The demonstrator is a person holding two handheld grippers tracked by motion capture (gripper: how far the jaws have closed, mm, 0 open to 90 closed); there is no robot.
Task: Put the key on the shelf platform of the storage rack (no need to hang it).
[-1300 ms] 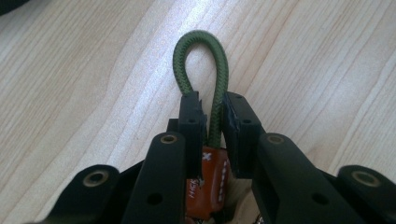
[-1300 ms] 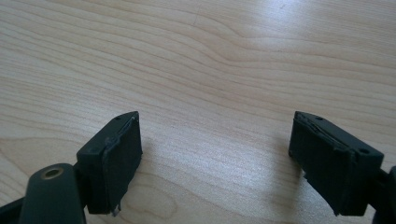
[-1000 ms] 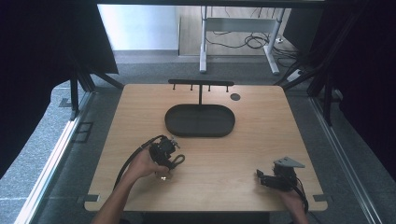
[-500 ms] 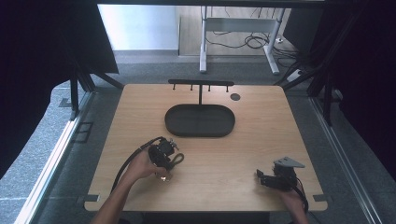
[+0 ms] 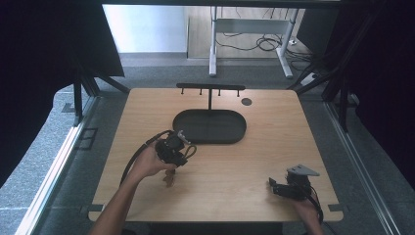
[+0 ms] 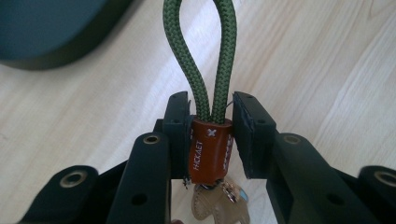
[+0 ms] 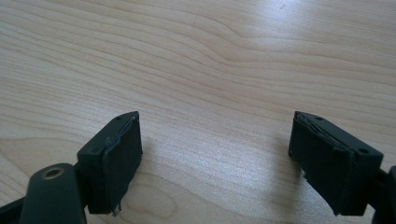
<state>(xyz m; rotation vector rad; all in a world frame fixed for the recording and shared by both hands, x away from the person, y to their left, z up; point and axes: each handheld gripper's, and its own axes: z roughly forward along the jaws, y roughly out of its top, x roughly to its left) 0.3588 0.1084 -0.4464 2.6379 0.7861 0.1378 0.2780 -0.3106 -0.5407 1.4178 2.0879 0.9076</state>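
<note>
My left gripper (image 6: 211, 140) has just been closing, and now it squeezes the brown leather tab (image 6: 208, 151) of a key ring with a green rope loop (image 6: 201, 56). The pick-up looks done. I think the loop goes on the black hook rack (image 5: 210, 88) next. The black oval tray (image 5: 209, 126) under the rack has nothing in it. My right gripper (image 7: 215, 158) rests wide open, holding nothing, low over the wooden tabletop (image 5: 274, 147).
</note>
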